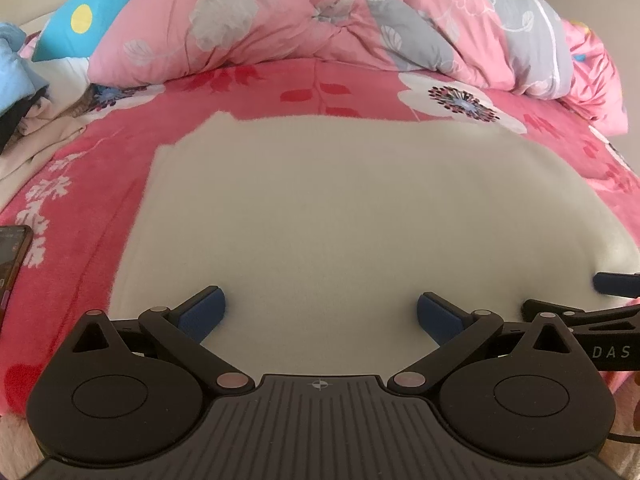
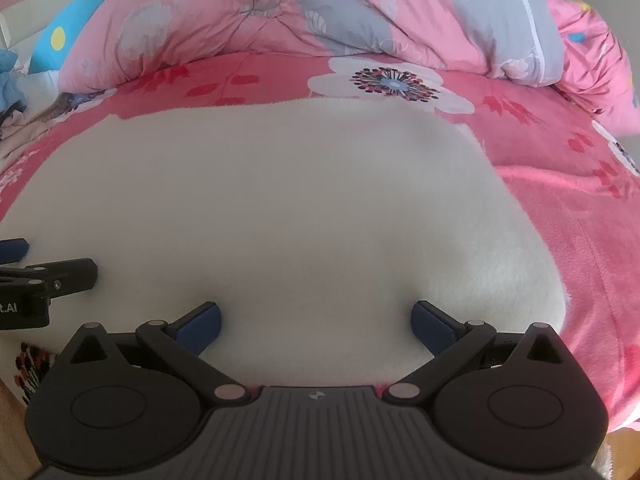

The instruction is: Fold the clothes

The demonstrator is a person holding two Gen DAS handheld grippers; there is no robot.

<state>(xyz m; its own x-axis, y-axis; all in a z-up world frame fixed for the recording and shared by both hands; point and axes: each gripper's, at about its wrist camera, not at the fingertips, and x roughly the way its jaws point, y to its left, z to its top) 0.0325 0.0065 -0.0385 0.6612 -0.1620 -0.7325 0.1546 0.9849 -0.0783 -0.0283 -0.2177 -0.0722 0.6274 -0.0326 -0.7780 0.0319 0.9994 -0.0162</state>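
Observation:
A cream-white fleece garment (image 1: 340,216) lies flat on a pink flowered bedspread (image 1: 80,208), folded into a broad rectangle. My left gripper (image 1: 320,314) hovers open over its near edge, blue pads spread wide, nothing between them. In the right wrist view the same garment (image 2: 280,208) fills the middle, and my right gripper (image 2: 316,322) is open over its near right part. Each gripper shows at the other view's side: the right gripper (image 1: 600,304) at the right edge, the left gripper (image 2: 36,280) at the left edge.
A bunched pink and grey flowered quilt (image 1: 340,20) lies along the far side of the bed. A pile of other clothes (image 1: 24,92) sits at the far left. A phone (image 1: 12,256) lies at the left edge of the bedspread.

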